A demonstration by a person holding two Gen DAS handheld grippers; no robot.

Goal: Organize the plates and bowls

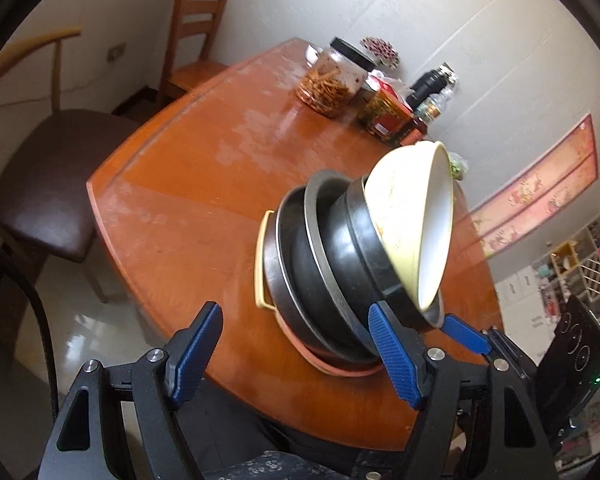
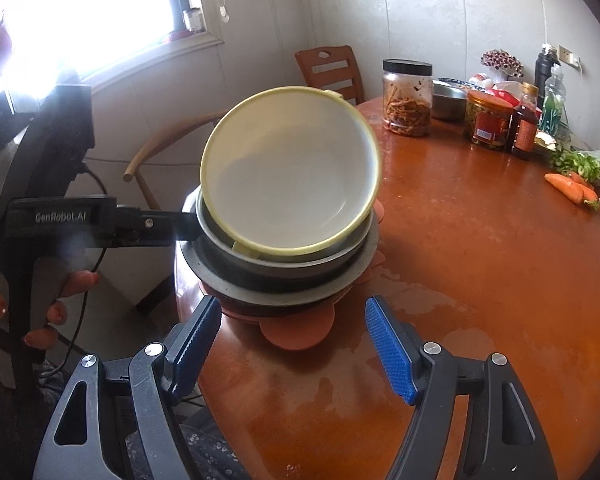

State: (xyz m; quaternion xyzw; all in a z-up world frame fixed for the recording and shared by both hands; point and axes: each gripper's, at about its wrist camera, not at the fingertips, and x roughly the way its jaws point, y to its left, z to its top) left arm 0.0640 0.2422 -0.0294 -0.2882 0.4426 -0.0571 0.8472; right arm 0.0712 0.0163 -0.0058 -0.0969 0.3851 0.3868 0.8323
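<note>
A stack of dishes stands near the table's front edge: a pink plate at the bottom, dark plates and a black bowl above, and a cream bowl tilted on top; the cream bowl also shows in the left wrist view. My left gripper is open, its fingers wide, just in front of the stack. In the right wrist view the left gripper's finger reaches the stack's left side. My right gripper is open and empty, just short of the pink plate.
The orange wooden table carries a jar of snacks, a steel bowl, sauce jars and bottles, greens and carrots at the back. Chairs stand at the left. A wall is behind.
</note>
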